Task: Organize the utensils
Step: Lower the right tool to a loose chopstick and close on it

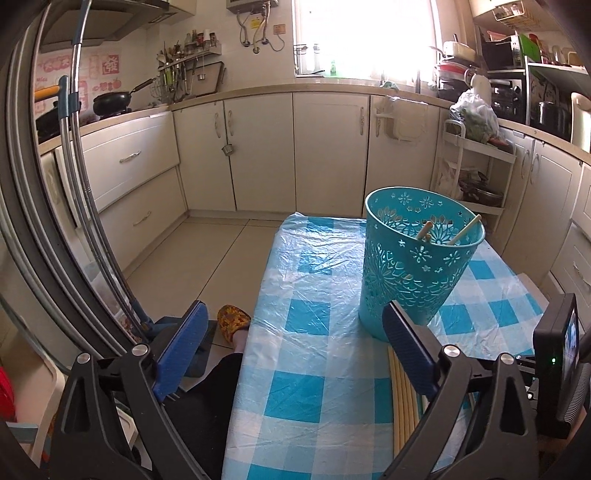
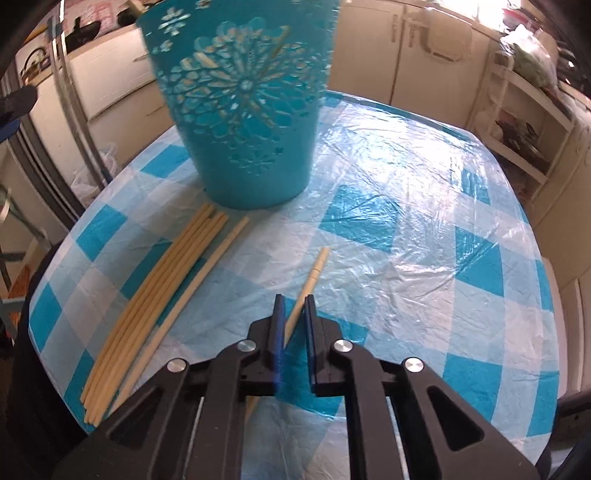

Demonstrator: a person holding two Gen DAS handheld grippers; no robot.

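Here, one chopstick [image 2: 308, 280] is clamped between the right gripper [image 2: 293, 306] jaws; left gripper [image 1: 295, 325] jaws stand apart, empty. A few chopsticks are already binned in the basket [image 2: 240, 122]; a bundle [image 2: 155, 295] left of the jaws remains on the desk [image 2: 424, 240].

— Anything you can read from where your tongs point?

— Hardly. On the tiled wall [image 1: 110, 74] behind the stove I see pink stickers [image 1: 110, 64]; one carries a large Chinese character, too blurred for me to make out.

— And the heater by the window?

— A small yellow label [image 1: 253, 24] hangs under it, its print too tiny to read.
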